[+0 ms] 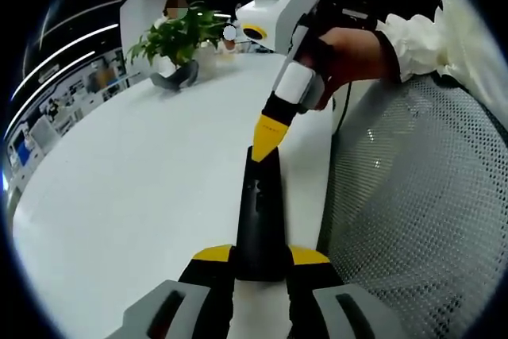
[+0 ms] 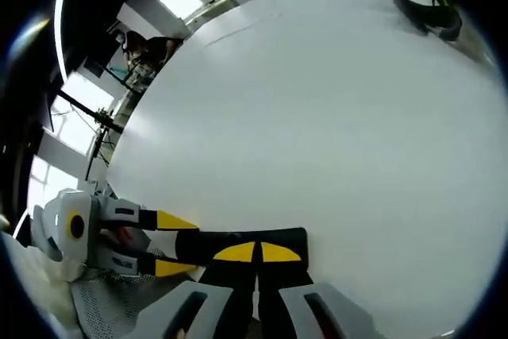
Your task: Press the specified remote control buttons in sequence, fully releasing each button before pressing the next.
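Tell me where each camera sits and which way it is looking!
Left gripper view: rides the left gripper, looking along the long black remote control gripped in its jaws, across the white table toward a green potted plant; the person's hand and white sleeve show.
Right gripper view: rides the right gripper, looking down over the table from the remote's other end; its closed yellow tips sit on the remote.
Shared: remote, table, both grippers.
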The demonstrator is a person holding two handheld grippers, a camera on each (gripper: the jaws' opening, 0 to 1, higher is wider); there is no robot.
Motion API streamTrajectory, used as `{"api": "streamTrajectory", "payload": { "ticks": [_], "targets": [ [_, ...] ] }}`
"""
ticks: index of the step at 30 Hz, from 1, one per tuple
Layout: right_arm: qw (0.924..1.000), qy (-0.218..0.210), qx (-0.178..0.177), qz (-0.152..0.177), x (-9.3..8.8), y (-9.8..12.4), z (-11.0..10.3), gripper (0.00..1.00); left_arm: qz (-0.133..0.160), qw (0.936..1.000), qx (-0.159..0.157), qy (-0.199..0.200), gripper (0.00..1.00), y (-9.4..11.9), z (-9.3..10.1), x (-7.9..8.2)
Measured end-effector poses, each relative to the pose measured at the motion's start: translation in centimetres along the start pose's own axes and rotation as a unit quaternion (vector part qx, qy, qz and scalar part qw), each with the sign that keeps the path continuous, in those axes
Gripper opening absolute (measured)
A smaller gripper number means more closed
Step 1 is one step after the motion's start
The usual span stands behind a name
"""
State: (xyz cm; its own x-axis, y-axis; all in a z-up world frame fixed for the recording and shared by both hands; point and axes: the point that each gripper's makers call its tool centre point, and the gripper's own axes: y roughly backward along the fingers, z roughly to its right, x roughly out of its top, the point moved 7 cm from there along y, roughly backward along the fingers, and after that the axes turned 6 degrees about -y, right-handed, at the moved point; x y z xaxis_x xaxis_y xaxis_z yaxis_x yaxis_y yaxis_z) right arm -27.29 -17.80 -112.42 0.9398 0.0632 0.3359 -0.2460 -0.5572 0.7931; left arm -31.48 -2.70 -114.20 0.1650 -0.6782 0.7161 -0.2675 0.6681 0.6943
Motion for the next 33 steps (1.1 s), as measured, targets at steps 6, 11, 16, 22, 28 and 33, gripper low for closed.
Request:
{"api": "streamTrajectory", "payload": {
  "ticks": [6, 11, 16, 22, 28, 33],
  "targets": [
    [0.9998, 0.018, 0.005, -0.007, -0.09, -0.32, -0.44, 0.0, 0.002, 1.0, -0.002, -0.003, 0.24, -0.05, 0.11, 0.11],
    [0.9996, 0.025, 0.008, -0.006, -0.06, -0.4, -0.57, 0.0, 0.002, 1.0, -0.004, -0.005, 0.24, -0.07, 0.17, 0.12],
    [0.9995, 0.028, 0.007, -0.008, -0.14, -0.49, -0.52, 0.0, 0.002, 1.0, -0.004, -0.005, 0.24, -0.07, 0.17, 0.11],
    [0.9998, 0.019, 0.008, -0.003, -0.17, -0.53, -0.43, 0.0, 0.002, 1.0, -0.004, -0.005, 0.24, -0.09, 0.15, 0.08],
    [0.9982, 0.059, -0.002, 0.0, -0.3, -0.6, -0.74, 0.0, 0.002, 1.0, -0.004, -0.005, 0.24, -0.13, 0.14, 0.06],
    [0.9984, 0.056, -0.001, 0.003, -0.27, -0.65, -0.58, 0.0, 0.002, 1.0, -0.004, -0.005, 0.24, -0.14, 0.15, 0.07]
  ]
}}
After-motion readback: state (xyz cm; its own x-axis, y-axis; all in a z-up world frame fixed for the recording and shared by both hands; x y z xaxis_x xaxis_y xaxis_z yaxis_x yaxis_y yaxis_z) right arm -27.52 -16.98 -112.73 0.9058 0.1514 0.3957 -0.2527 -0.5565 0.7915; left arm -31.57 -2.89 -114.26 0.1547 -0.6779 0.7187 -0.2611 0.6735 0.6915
